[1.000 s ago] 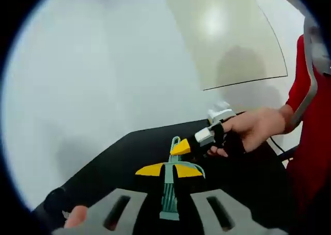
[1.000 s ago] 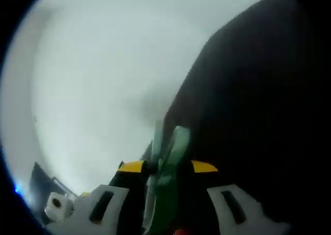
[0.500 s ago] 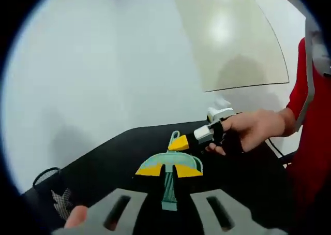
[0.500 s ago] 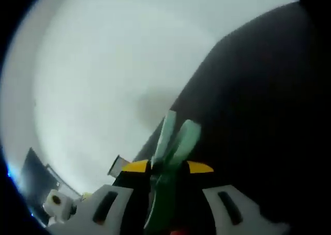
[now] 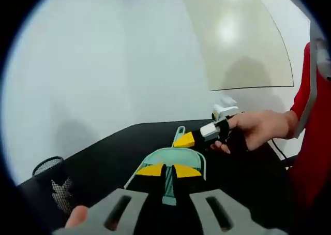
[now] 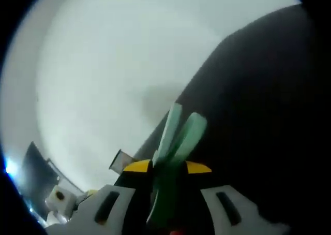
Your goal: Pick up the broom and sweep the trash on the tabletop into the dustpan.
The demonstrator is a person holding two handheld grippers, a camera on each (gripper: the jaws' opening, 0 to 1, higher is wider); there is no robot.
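Dustpan (image 5: 173, 160) has tipped up since earlier, held by its handle in the left hand-held gripper (image 5: 168, 171) over the desk (image 5: 114, 155). Right hand-held gripper (image 6: 167, 167) clamps the broom (image 6: 176, 134).

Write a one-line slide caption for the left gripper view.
Left gripper holds a green dustpan by its handle above a black table, while the right gripper approaches, held in a hand.

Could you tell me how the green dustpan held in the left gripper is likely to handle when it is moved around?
The dustpan looks like thin moulded plastic, so probably light and fairly stiff. The left gripper pinches only its narrow handle, so the wide tray may pivot or sag.
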